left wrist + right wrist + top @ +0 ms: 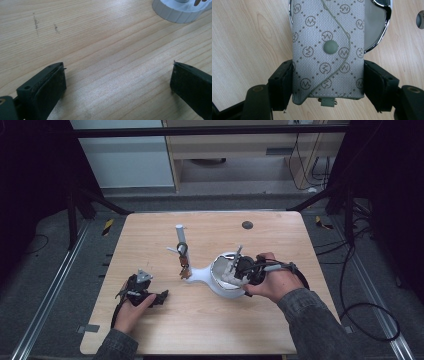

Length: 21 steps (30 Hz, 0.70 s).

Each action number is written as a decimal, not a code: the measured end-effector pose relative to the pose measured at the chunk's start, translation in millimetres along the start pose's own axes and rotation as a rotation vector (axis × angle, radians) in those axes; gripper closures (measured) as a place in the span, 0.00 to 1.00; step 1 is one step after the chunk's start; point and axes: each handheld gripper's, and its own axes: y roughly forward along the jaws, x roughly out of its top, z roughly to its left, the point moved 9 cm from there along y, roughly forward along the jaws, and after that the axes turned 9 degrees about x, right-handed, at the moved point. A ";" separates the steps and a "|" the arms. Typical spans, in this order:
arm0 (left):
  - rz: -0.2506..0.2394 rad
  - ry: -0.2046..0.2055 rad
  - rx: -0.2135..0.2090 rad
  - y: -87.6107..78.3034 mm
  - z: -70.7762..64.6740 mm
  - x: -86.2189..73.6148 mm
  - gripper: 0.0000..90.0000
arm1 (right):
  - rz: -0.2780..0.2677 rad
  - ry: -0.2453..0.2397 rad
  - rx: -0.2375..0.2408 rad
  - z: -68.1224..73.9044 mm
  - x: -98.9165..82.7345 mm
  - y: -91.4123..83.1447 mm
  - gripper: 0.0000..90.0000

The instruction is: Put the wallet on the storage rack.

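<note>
Right gripper [328, 82] fingers clamped on grey key pouch [328, 50] over white bowl [222, 282], left gripper [117, 82] fingers wide on table [100, 50]; risks slipping, or snagging the rim.

I keep the left gripper [161, 298] low, its jaws wide apart. My right gripper [231, 270] has its jaws clamped, hand [272, 282] behind.
</note>
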 end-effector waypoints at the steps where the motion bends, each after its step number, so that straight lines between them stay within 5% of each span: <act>1: 0.000 0.000 0.000 0.0 0.0 0.0 0.00 | 0.000 -0.004 0.002 0.1 0.7 0.7 0.34; 21: 0.001 0.002 -0.002 0.1 0.1 0.0 0.00 | 0.045 0.006 -0.008 -2.7 8.9 12.7 0.34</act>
